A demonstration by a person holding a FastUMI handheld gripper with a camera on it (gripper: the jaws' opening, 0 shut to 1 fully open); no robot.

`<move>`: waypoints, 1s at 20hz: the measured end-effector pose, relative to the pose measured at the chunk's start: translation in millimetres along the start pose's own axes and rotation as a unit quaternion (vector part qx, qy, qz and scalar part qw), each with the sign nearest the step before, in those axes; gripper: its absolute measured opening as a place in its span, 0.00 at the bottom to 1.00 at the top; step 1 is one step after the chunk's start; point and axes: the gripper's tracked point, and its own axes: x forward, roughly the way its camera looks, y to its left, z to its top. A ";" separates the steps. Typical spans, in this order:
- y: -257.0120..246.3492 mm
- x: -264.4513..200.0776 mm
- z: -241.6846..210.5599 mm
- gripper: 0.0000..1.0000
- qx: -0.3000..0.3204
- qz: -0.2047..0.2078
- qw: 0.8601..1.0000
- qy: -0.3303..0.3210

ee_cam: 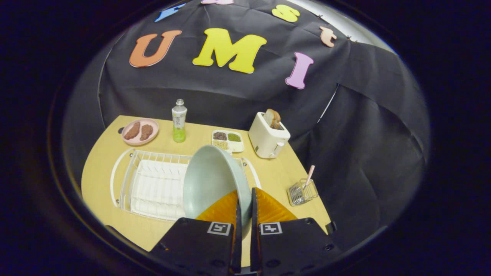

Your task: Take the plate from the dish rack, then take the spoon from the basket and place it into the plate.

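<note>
Gripper view shows the plate (209, 180), a pale grey-green dish, tilted up on its edge with its hollow face turned toward the left. Its lower right rim runs down into the narrow gap between the two fingers (224, 209) of the tongs (244, 207), and both fingers press on that rim, one on the hollow side and one on the back, so the tongs are clamped on the plate. The plate hangs over the right end of the dish rack (149, 184), a white wire rack with a ribbed white drip tray inside it, which sits on the tabletop (276, 172) of light wood. Whether the plate's lower edge touches the rack cannot be told, since the fingers cover it.

To the right of the tongs, near the tabletop's edge, stands the basket (302, 192), a small wire holder, and the spoon (309, 175) leans in it with its pink handle sticking up and to the right. Beyond the rack, a white toaster (267, 140) stands with a slice of bread (272, 118) poking out of its slot. Just left of it lies a white divided tray (228, 140) holding grains and seeds in separate compartments. Further left stands a clear bottle (178, 120) with green drink in its lower part, and beside it a pink dish (140, 131) carrying two brown pieces of food. The black cloth wall rises behind the tabletop.
</note>
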 end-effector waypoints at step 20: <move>-12.7 70.7 -238.5 0.14 0.088 0.256 0.959 0.080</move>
